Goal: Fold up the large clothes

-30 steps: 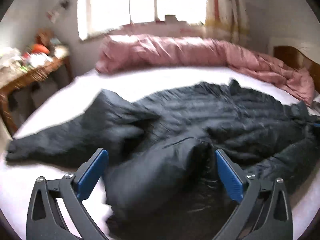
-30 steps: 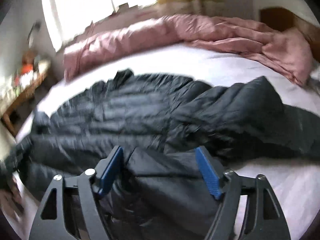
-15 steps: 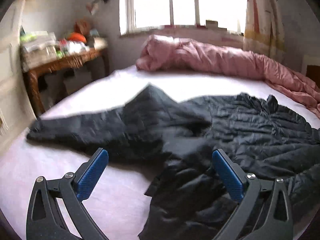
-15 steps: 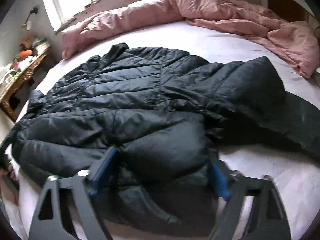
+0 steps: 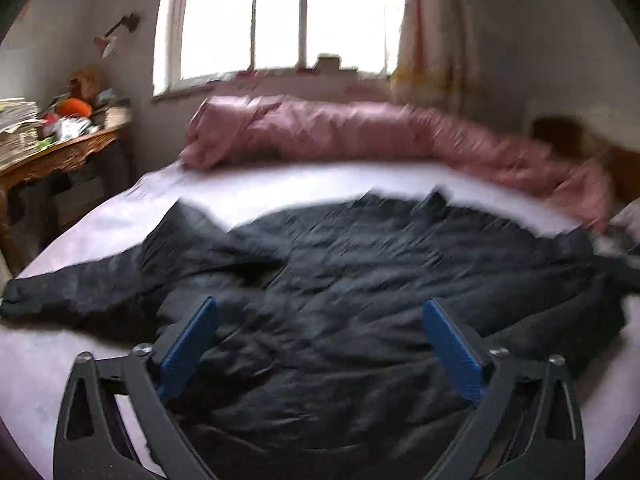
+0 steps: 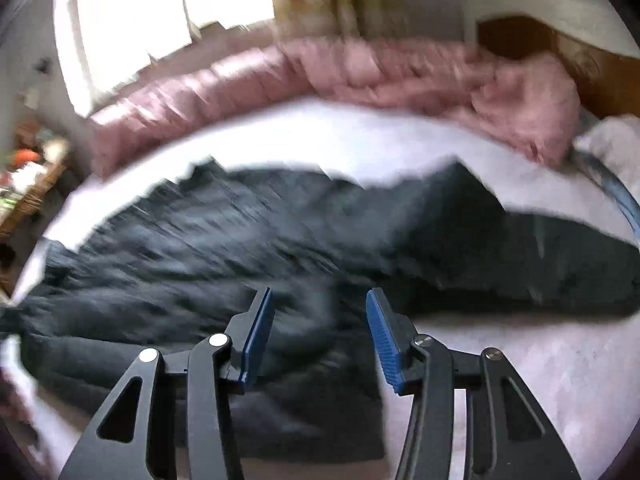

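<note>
A large black puffer jacket [image 5: 360, 260] lies spread on the white bed sheet [image 5: 280, 184], one sleeve stretched to the left [image 5: 60, 292]. My left gripper [image 5: 322, 344] hovers over the jacket's near part, jaws wide and closing, the pads clear of the fabric. In the right wrist view the jacket [image 6: 240, 240] fills the middle, its other sleeve reaching right [image 6: 560, 272]. My right gripper [image 6: 320, 340] is over the near hem, jaws about half apart and closing. Dark fabric shows between the blue pads, but I see no pinch; the picture is blurred.
A rolled pink duvet [image 5: 360, 132] runs along the far side of the bed under the window [image 5: 280, 16]. A cluttered wooden table [image 5: 60, 156] stands at the left. A dark headboard [image 6: 520, 36] is at the right. Bare sheet [image 6: 520, 380] lies right of the hem.
The left view has swung right, so the jacket's body is now between its fingers. The right jaws have narrowed, and the right gripper has lifted out of the fabric that buried its pads.
</note>
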